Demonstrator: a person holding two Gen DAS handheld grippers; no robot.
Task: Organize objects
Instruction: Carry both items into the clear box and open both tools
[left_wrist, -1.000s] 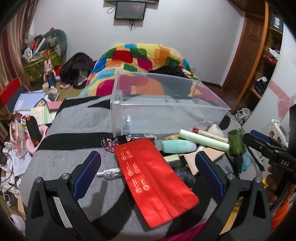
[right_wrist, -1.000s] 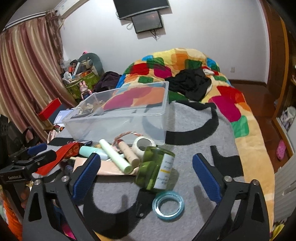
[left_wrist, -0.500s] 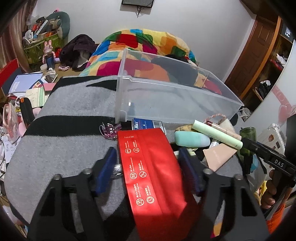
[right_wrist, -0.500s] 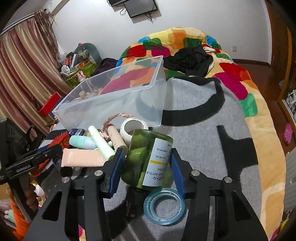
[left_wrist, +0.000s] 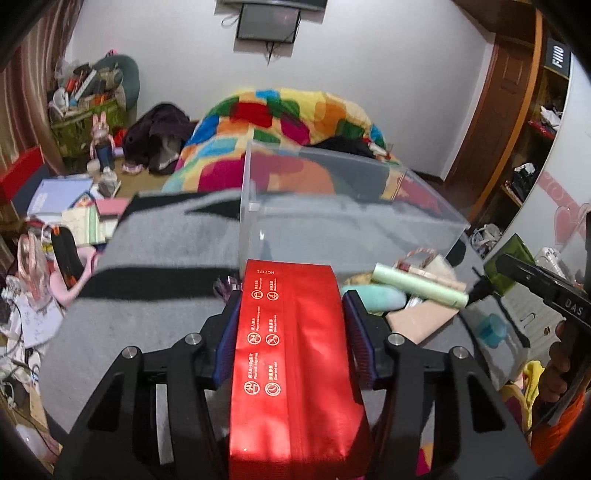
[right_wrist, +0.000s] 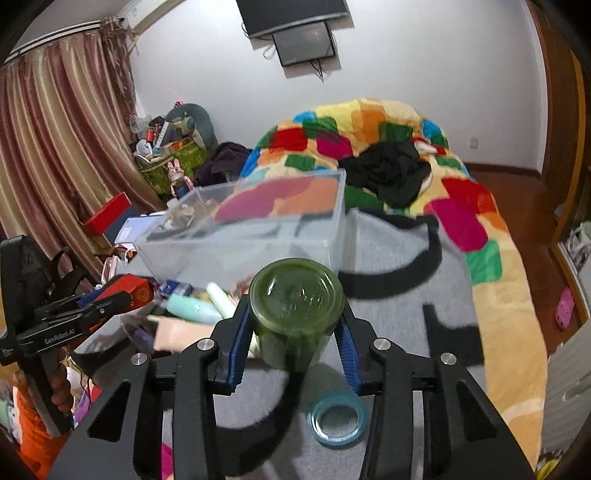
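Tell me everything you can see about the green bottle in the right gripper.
The green bottle is translucent dark green, glass or plastic, cylindrical, with a round flat end facing the camera. The right gripper clamps its sides with blue pads. It appears lifted above the grey blanket, near the clear bin.

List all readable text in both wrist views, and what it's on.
"HC7771": top edge of the red pouch.
"DAS": right claw body, seen from the left wrist view.
"GenRobot.AI": left claw body, seen from the right wrist view.
"FIIIO", roughly: black sign on the shelf.
Pouch icon captions: too small.
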